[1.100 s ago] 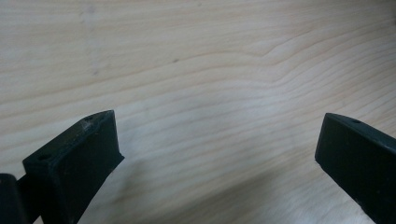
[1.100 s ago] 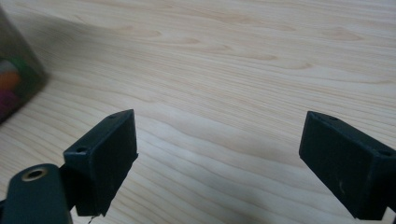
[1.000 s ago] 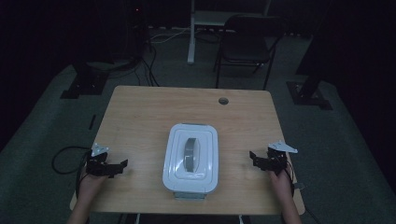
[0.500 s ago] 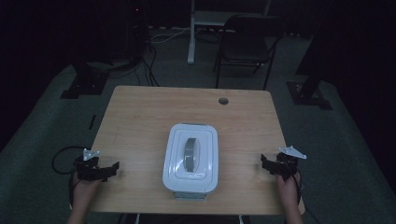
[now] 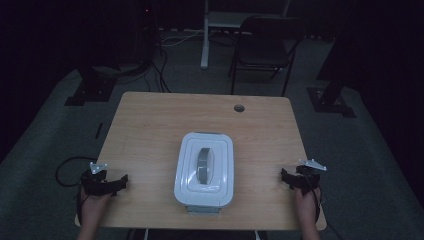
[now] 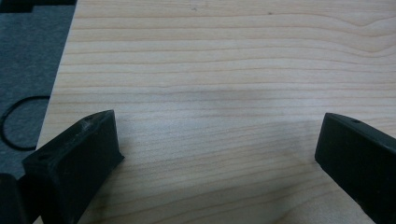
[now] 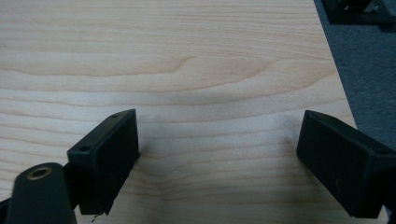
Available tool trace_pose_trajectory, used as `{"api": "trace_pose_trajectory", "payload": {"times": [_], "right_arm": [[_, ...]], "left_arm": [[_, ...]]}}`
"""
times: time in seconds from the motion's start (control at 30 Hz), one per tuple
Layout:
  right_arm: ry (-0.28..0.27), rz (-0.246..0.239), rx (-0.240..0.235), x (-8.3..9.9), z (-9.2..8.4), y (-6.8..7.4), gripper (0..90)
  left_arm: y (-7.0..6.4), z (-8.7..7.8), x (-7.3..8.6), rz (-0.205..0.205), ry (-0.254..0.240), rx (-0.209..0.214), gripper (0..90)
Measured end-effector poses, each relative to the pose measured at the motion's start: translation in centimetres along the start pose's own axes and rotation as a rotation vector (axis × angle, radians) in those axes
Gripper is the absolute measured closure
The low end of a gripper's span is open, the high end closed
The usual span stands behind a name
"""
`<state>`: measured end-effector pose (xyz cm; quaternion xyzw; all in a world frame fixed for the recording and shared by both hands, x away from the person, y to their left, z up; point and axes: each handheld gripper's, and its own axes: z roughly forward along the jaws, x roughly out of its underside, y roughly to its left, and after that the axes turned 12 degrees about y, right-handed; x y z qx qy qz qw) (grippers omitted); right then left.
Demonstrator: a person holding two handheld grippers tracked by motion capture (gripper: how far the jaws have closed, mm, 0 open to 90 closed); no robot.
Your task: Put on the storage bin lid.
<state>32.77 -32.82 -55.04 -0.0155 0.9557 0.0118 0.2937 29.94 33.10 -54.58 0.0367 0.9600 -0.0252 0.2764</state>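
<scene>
White lidded container [image 5: 204, 170] sits mid-table w/ a grey handle on top, near the front edge. My left gripper [image 5: 117, 182] & right gripper [image 5: 284, 176] rest at the table [image 5: 150, 125] edges, well apart from it, both jaws wide, holding nothing.

This looks like a lab or recording studio set up for filming. A single pale wooden worktop [image 5: 150, 125] with a round cable hole [image 5: 239, 108] stands alone on grey carpet [image 5: 345, 150], and the room around it is dark, with black walls. Black stand bases [image 5: 85, 94] sit on the floor at both sides, cables [image 5: 162, 75] trail behind, and 1 empty black chair [image 5: 265, 45] waits by a white post [image 5: 204, 35]
</scene>
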Motion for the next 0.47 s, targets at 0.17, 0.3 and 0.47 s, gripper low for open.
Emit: {"api": "trace_pose_trajectory", "payload": {"times": [0.17,0.3,0.47], "right_arm": [[0.000,-0.007,-0.004,-0.24,0.17,0.13,12.4],[0.001,-0.016,-0.011,-0.33,0.22,0.06,12.5],[0.001,-0.016,-0.012,-0.33,0.22,0.05,12.4]], "left_arm": [[-0.49,0.30,-0.38,-0.046,0.015,-0.074,0.6],[-0.65,0.47,-0.63,-0.072,0.015,-0.089,0.5],[-0.65,0.47,-0.63,-0.072,0.015,-0.089,0.5]]}}
